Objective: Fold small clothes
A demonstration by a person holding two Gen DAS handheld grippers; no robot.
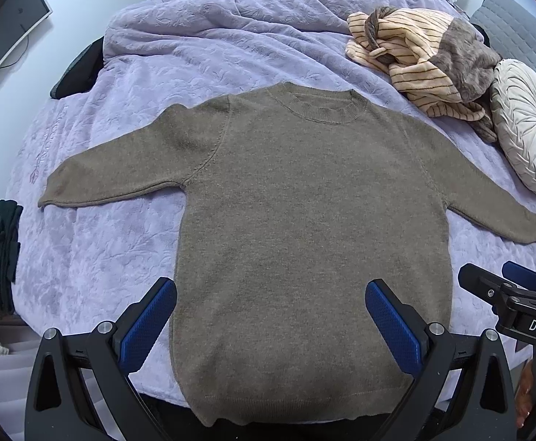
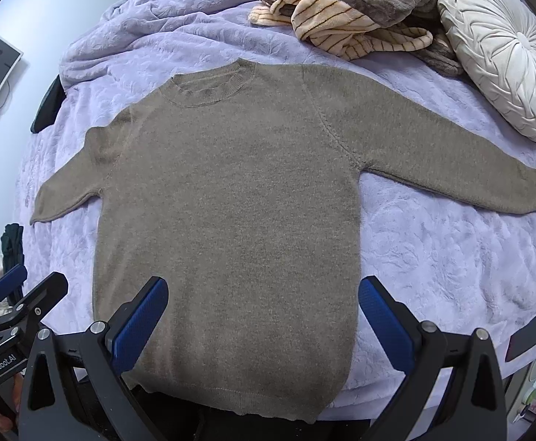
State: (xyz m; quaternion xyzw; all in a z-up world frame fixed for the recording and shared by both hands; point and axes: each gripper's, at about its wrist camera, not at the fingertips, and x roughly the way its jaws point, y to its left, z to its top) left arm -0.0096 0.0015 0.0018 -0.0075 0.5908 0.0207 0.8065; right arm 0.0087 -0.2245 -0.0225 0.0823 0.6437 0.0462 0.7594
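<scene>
A small brown knit sweater [image 1: 304, 220] lies flat on the lavender bedspread [image 1: 102, 257], collar away from me, both sleeves spread out to the sides. It also shows in the right wrist view [image 2: 231, 202]. My left gripper [image 1: 271, 294] is open and empty, hovering above the sweater's lower part near the hem. My right gripper [image 2: 262, 294] is open and empty, also above the lower part of the sweater. The right gripper shows at the right edge of the left wrist view [image 1: 503, 279], and the left gripper at the left edge of the right wrist view [image 2: 29, 279].
A striped beige and brown fleece garment [image 1: 425, 62] lies crumpled at the far right of the bed, next to a round white pleated cushion [image 1: 528, 125]. A dark garment [image 1: 3, 253] hangs off the left side. A phone [image 2: 528, 334] lies at the bed's near right edge.
</scene>
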